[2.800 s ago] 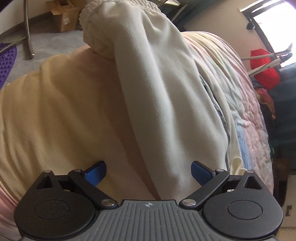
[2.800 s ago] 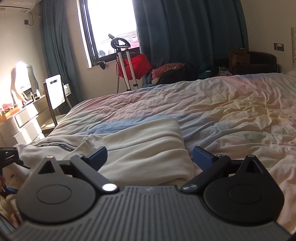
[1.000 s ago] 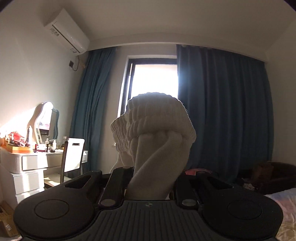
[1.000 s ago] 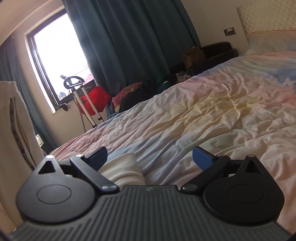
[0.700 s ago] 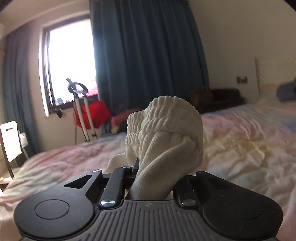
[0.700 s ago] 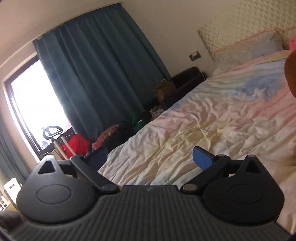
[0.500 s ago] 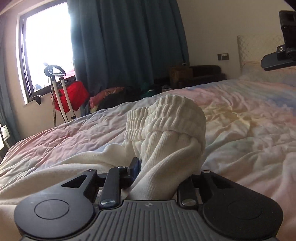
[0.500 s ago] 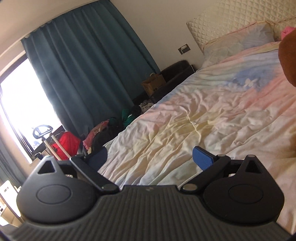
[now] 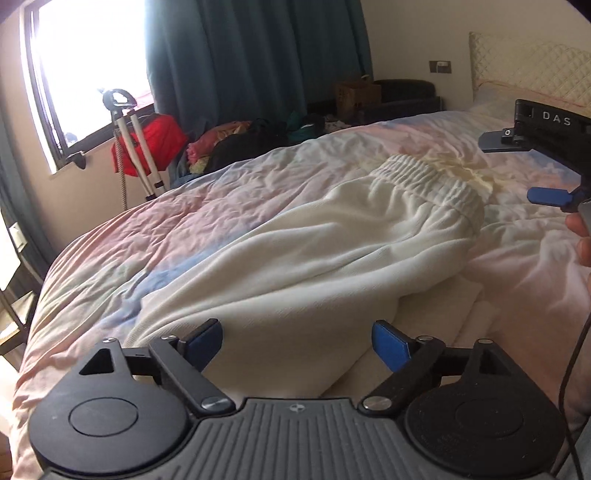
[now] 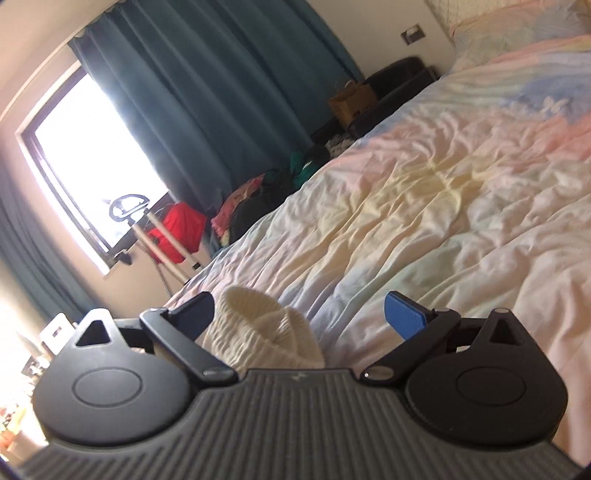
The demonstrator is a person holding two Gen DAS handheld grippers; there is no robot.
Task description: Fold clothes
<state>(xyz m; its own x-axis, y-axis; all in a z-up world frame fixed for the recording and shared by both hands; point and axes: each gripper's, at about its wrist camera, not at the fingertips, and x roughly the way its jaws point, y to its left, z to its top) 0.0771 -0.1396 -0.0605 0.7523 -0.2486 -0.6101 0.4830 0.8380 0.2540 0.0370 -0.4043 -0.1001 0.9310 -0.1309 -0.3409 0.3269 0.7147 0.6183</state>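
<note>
A pair of cream-white ribbed trousers (image 9: 332, 258) lies folded over on the bed, its elastic waistband (image 9: 428, 181) at the far end. My left gripper (image 9: 297, 339) is open and empty, just above the near part of the cloth. My right gripper (image 10: 299, 314) is open, and the waistband (image 10: 258, 332) lies between and below its fingers. The right gripper also shows at the right edge of the left wrist view (image 9: 546, 195), beyond the waistband, with a hand behind it.
The bed has a wrinkled pastel quilt (image 9: 184, 229) and a pillow (image 10: 517, 33) at the headboard. Beside the bed are a pile of clothes (image 9: 240, 144), a red bag on a stand (image 9: 147, 144), dark curtains (image 9: 240, 55) and a window.
My left gripper has let go of the waistband and opened; the trousers now lie on the bed. My right gripper has come down near the waistband.
</note>
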